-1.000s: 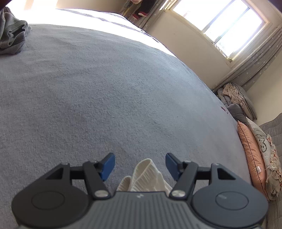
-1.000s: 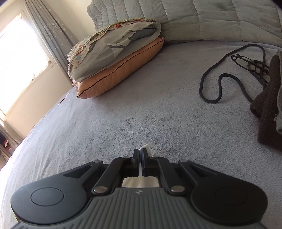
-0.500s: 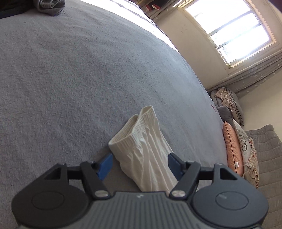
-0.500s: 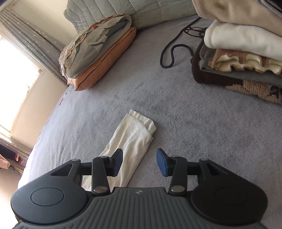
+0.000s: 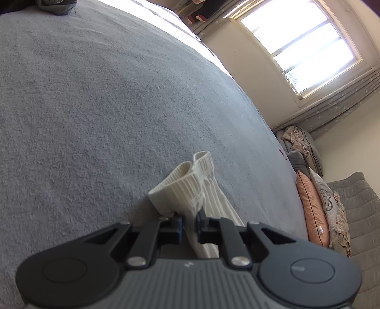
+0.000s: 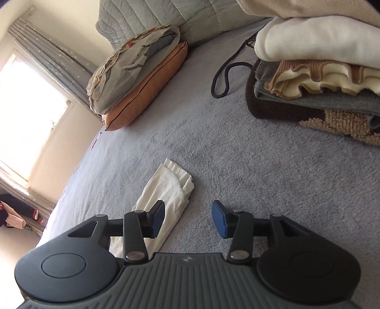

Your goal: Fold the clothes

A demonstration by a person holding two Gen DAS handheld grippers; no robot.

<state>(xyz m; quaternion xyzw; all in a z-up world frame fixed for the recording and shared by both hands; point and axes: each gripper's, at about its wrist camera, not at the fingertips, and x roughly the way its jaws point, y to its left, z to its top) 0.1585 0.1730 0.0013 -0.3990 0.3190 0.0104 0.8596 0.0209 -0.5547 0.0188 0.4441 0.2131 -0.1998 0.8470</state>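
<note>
A pair of white ribbed socks (image 5: pixel 190 190) lies on the grey bed cover (image 5: pixel 95 107). My left gripper (image 5: pixel 189 227) is shut on the socks, pinching the fabric below the ribbed cuffs, which stick out ahead of the jaws. In the right wrist view the socks (image 6: pixel 166 190) lie flat, stretching from the middle towards the lower left. My right gripper (image 6: pixel 187 218) is open and empty above the bed, with its left finger (image 6: pixel 158 217) over the edge of the socks.
A stack of folded clothes (image 6: pixel 315 69) sits at the right. A dark cord (image 6: pixel 228 76) lies beside it. Two pillows (image 6: pixel 140 83) lean by the quilted headboard (image 6: pixel 166 16). A crumpled grey garment (image 5: pixel 57 4) lies far up the bed. A window (image 5: pixel 299 42) is on the wall.
My left gripper closed on the socks; half a second ago it was open around them. My right gripper let go of the socks a second ago, opened wider and drew back slightly.
</note>
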